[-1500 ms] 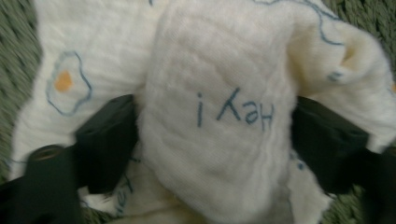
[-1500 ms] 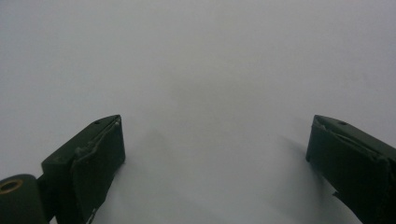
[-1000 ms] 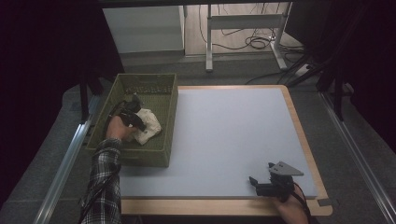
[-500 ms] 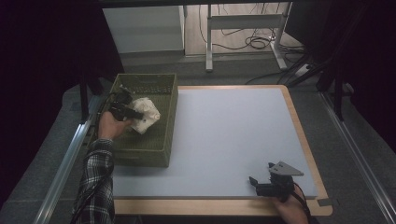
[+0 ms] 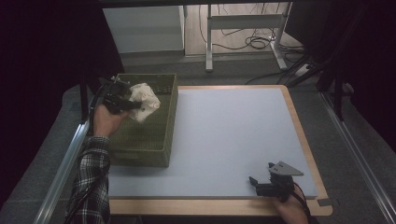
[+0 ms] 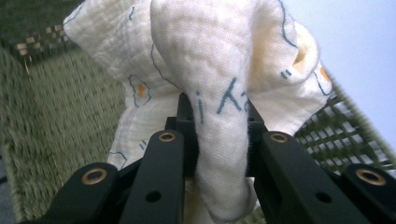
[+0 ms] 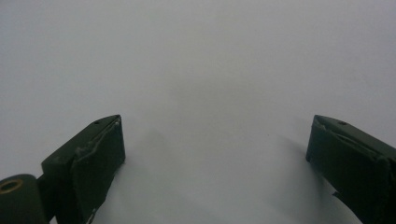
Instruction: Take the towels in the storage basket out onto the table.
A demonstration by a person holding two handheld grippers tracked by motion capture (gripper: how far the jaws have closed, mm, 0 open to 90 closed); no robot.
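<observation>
Upper left of the high view: my left gripper, jaws clamped on a cloth, raised over the basket.
Cloth: white, crinkled, blue and orange print; bunched, one fold pinched between the jaws, the rest ballooning past them in the left gripper view.
Cloth position: above the far end of the basket, clear of its floor as far as I can judge.
Basket: olive green, woven, standing on the left edge of the mat.
Lower right of the high view: my right gripper, jaws spread wide with nothing between them, resting low over the mat.
Mat: pale blue, on a wood-edged table.
Risk, slip: I hold one fold only; a quick swing could pull it free and drop the cloth back in the basket.
Risk, snag: trailing cloth could catch the basket rim and drag the basket along.
Risk, landing: bunched cloth may fall crumpled on the mat.
</observation>
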